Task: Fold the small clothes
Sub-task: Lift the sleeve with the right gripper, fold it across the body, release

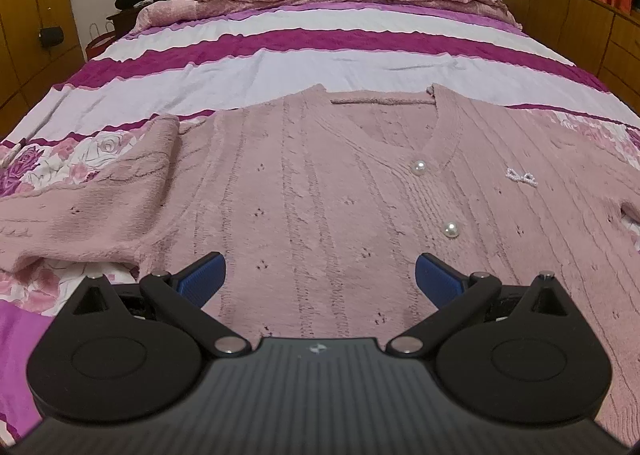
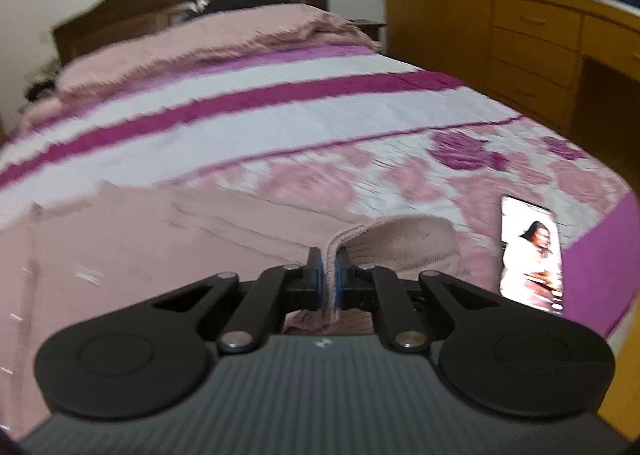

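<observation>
The fold had hardly begun. A pink knitted cardigan lay face up and spread flat on the bed, its V-neck pointing toward the pillows and its pearl buttons fastened down the front. The body showed no fold in it. The sleeve at the left of the left wrist view still stretched out sideways over the floral bedsheet.

The left hand-held gripper hovered over the hem area with its blue pads spread wide, grasping nothing. The right hand-held gripper was clenched on the ribbed cuff of the other sleeve, raised off the sheet; that view was blurred, so judging by it the sleeve was likely in the middle of being carried toward the body. A lit phone lay on the bed just beside that cuff.

Left to do, by my reckoning: lay this sleeve across the chest, bring in the other sleeve, then fold the body over.
</observation>
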`<act>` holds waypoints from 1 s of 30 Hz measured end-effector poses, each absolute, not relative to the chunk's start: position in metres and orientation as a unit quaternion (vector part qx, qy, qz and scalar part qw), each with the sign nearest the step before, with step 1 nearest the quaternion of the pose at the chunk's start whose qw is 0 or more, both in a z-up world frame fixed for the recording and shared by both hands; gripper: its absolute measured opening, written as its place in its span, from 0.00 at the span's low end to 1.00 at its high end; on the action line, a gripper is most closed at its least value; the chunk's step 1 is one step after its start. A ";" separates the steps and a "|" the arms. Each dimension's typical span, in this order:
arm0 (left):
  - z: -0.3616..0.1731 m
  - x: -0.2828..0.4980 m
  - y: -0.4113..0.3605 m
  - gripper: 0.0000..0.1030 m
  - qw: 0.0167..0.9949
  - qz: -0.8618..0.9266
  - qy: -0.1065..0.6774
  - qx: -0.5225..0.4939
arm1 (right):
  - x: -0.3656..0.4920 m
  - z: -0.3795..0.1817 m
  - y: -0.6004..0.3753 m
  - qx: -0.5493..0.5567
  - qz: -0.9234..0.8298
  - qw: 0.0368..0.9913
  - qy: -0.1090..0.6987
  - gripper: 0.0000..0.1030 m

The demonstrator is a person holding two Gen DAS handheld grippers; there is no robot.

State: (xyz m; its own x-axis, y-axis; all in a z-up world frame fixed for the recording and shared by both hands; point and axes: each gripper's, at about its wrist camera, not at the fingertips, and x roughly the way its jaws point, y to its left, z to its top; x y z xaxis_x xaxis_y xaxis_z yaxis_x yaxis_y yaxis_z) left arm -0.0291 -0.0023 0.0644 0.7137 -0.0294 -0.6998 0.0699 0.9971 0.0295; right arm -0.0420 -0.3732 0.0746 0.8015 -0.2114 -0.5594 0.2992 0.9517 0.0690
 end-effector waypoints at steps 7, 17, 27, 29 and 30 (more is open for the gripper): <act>0.069 -0.034 0.006 1.00 0.928 -0.019 0.371 0.026 | -0.026 0.115 -0.339 0.103 -0.060 0.959 0.257 0.09; 0.075 -0.037 0.037 1.00 0.930 0.004 0.368 0.001 | 0.007 0.167 -0.276 0.115 0.034 0.966 0.227 0.09; 0.078 -0.041 0.086 1.00 0.930 0.047 0.363 -0.030 | 0.030 0.202 -0.191 0.093 0.135 0.965 0.204 0.09; 0.077 -0.042 0.097 1.00 0.929 0.056 0.364 -0.038 | 0.036 0.202 -0.172 0.092 0.153 0.961 0.209 0.09; 0.075 -0.043 0.102 1.00 0.928 0.060 0.365 -0.042 | 0.040 0.200 -0.163 0.092 0.162 0.959 0.213 0.09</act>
